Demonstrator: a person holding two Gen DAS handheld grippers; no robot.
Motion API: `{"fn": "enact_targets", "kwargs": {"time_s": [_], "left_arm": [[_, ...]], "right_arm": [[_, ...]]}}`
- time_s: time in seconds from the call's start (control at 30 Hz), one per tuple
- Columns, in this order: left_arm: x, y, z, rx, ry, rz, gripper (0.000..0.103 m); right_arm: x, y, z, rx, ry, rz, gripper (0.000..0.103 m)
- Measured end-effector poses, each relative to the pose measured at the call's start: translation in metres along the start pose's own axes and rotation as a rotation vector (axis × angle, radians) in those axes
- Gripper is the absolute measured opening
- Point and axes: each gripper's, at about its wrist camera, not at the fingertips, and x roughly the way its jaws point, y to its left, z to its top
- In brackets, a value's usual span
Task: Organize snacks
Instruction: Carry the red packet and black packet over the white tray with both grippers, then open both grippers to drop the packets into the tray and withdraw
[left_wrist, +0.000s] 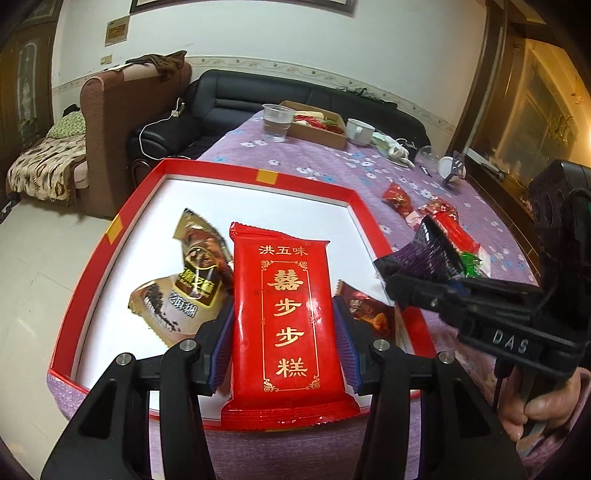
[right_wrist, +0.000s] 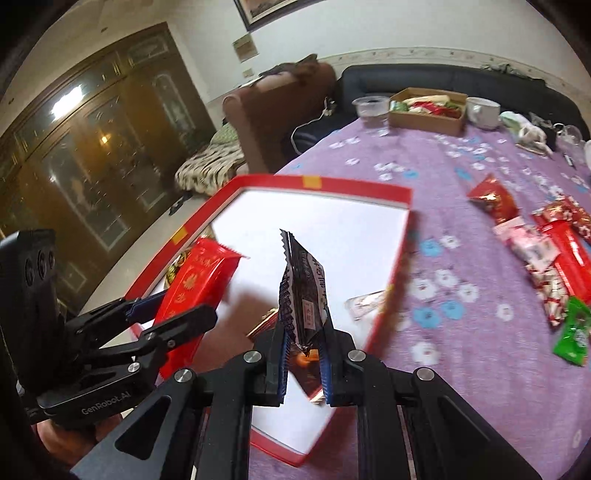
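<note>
A red snack packet (left_wrist: 288, 314) with gold characters stands upright between the pads of my left gripper (left_wrist: 282, 332), which is shut on it above the near part of a red-rimmed tray (left_wrist: 258, 173) with a white floor. In the tray lie a gold-and-brown sachet (left_wrist: 192, 280) and a brown packet (left_wrist: 369, 310). My right gripper (right_wrist: 303, 354) is shut on a dark, crinkle-edged packet (right_wrist: 301, 295), held edge-up over the tray (right_wrist: 351, 188). It shows in the left wrist view as the right gripper (left_wrist: 413, 258), over the tray's right rim. The left gripper (right_wrist: 173, 310) with its red packet (right_wrist: 195, 280) is at the left.
Loose red, pink and white snacks (right_wrist: 554, 251) and a green packet (right_wrist: 572, 336) lie on the purple flowered cloth right of the tray. At the table's far end stand a cardboard box of snacks (right_wrist: 424, 118), a plastic cup (right_wrist: 369, 107) and a white mug (right_wrist: 484, 110).
</note>
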Motion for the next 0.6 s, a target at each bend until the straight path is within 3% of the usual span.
{"fn": "enact_targets", "kwargs": {"time_s": [0.4, 0.6], "left_arm": [[0.004, 0.002, 0.005, 0.006, 0.003, 0.020, 0.048], [0.011, 0.002, 0.019, 0.020, 0.009, 0.062, 0.048]], "right_arm": [[0.033, 0.023, 0.005, -0.050, 0.066, -0.003, 0.017], [0.027, 0.015, 0.019, -0.017, 0.036, -0.007, 0.018]]}}
